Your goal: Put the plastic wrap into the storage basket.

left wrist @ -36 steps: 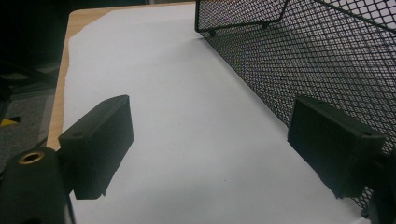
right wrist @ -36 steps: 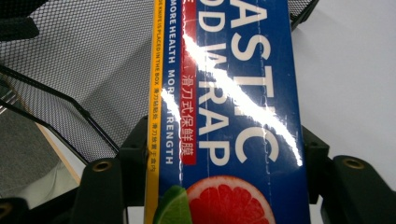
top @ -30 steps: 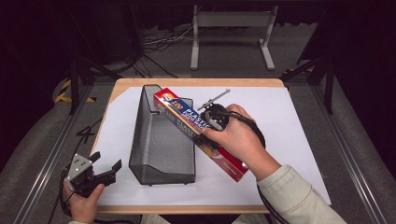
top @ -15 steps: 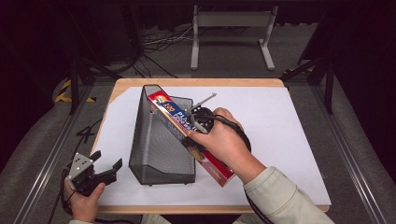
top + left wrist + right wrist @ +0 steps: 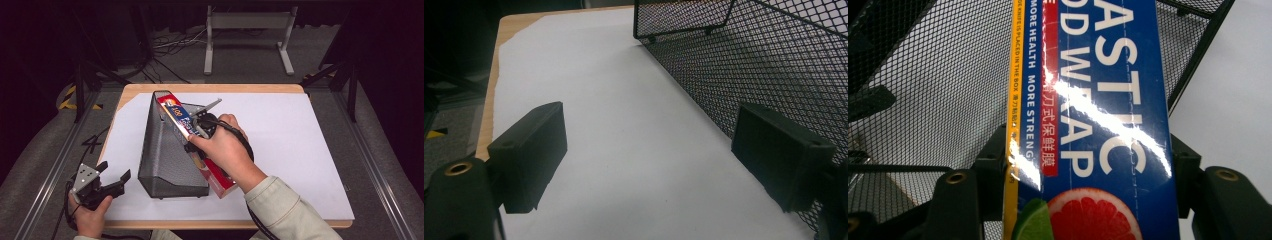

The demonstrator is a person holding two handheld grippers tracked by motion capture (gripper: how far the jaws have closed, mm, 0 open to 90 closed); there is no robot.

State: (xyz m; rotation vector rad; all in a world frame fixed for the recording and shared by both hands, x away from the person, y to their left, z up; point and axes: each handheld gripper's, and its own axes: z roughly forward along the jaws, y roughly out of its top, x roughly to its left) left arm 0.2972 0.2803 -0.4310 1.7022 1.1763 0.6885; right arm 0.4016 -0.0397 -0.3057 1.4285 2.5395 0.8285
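I see a wooden table (image 5: 210, 88) covered by a large white paper sheet (image 5: 290, 150). On the sheet stands a black wire-mesh file holder (image 5: 167, 160) with a sloping top edge, set toward the left half. A long blue and red plastic-wrap box (image 5: 176, 113) lies slanted, its far end resting over the holder's upper rim and its near end low beside the holder's right wall. My right gripper (image 5: 196, 131) has its jaws clamped across the box's width around its middle; the right gripper view shows a pad pressed to each long edge. My left gripper (image 5: 114, 176) sits at the near left corner, jaws spread apart, nothing between them, just beside the mesh wall.
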